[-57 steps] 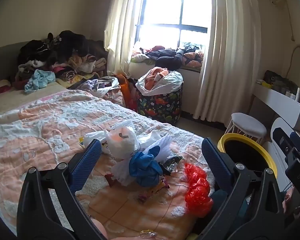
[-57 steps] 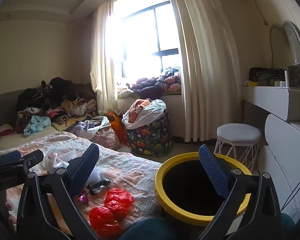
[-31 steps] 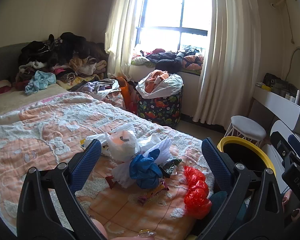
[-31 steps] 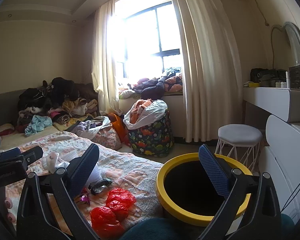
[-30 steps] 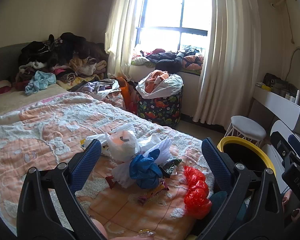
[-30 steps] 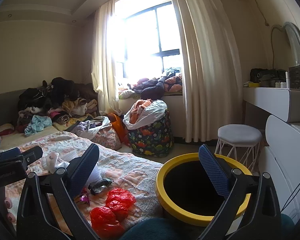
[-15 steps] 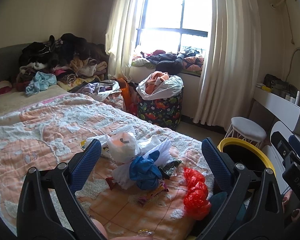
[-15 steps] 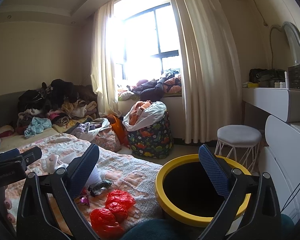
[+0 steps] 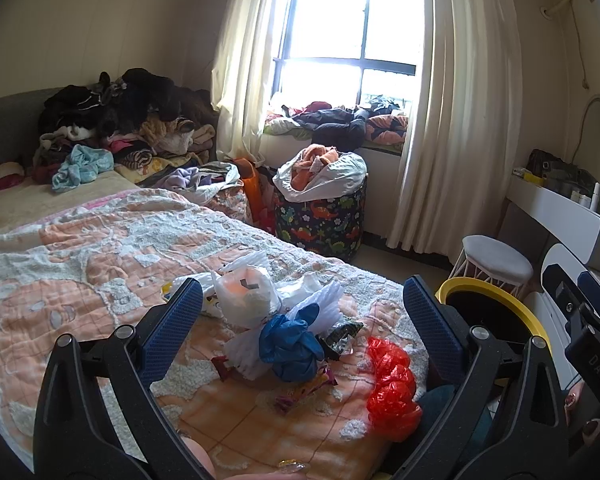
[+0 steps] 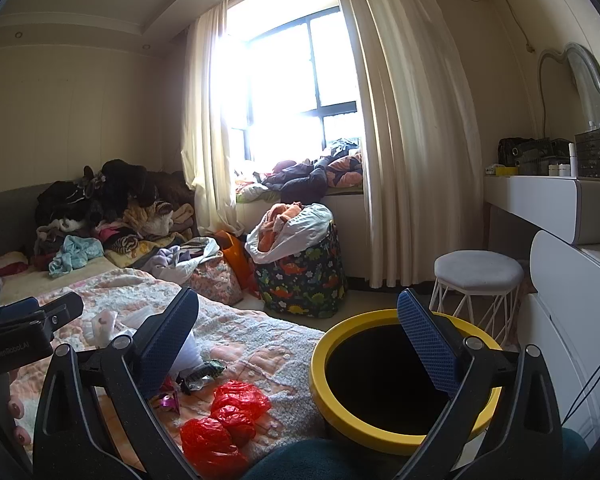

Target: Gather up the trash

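Note:
A pile of trash lies on the bed's near corner: a white plastic bag (image 9: 246, 296), a crumpled blue glove (image 9: 290, 346), a red plastic bag (image 9: 392, 390) and small wrappers (image 9: 304, 390). The red bag (image 10: 224, 418) also shows in the right wrist view. A yellow-rimmed black bin (image 10: 400, 376) stands on the floor beside the bed, also in the left wrist view (image 9: 496, 304). My left gripper (image 9: 300, 312) is open and empty, hovering before the pile. My right gripper (image 10: 298, 324) is open and empty, between the bed's edge and the bin.
The bed has a peach and white blanket (image 9: 80, 264). Clothes are heaped at the headboard (image 9: 120, 120) and on the window sill (image 9: 340, 120). A dinosaur-print hamper (image 9: 320, 220), a white stool (image 10: 478, 276) and a white dresser (image 10: 572, 292) stand nearby.
Both views have shifted only slightly. Both grippers stay open and empty, and the trash has not moved.

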The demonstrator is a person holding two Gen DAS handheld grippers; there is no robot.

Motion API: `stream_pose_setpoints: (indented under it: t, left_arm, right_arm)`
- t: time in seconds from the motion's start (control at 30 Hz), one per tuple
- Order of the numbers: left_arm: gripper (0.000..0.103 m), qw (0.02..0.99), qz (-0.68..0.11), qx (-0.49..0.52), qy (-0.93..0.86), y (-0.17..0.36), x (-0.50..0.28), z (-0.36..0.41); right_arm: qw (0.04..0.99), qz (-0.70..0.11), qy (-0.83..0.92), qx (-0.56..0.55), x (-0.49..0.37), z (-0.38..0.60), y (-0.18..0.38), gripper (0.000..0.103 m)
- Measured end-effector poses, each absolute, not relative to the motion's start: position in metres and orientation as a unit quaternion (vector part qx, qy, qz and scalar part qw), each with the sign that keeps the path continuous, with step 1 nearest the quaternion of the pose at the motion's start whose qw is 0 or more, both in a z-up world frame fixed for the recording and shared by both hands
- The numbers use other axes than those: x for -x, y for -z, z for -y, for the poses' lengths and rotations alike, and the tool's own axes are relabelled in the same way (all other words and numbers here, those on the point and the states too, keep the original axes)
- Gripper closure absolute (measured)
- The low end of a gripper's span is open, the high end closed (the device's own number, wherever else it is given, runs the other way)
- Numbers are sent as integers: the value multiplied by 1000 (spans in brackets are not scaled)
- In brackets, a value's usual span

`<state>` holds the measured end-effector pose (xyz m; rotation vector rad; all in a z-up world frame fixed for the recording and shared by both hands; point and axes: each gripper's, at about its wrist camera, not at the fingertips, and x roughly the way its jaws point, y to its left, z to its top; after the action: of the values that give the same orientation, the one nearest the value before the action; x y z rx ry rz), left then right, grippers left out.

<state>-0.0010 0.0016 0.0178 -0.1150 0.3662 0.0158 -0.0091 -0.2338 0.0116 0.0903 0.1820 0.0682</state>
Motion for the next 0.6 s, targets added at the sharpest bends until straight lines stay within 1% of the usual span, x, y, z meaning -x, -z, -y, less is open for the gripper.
stream_pose_setpoints:
  t: [0.6]
  left_arm:
    - [11, 982, -177, 60, -19, -23, 0, -8]
  right_arm:
    - [993, -99, -47, -47, 8, 233, -11, 6]
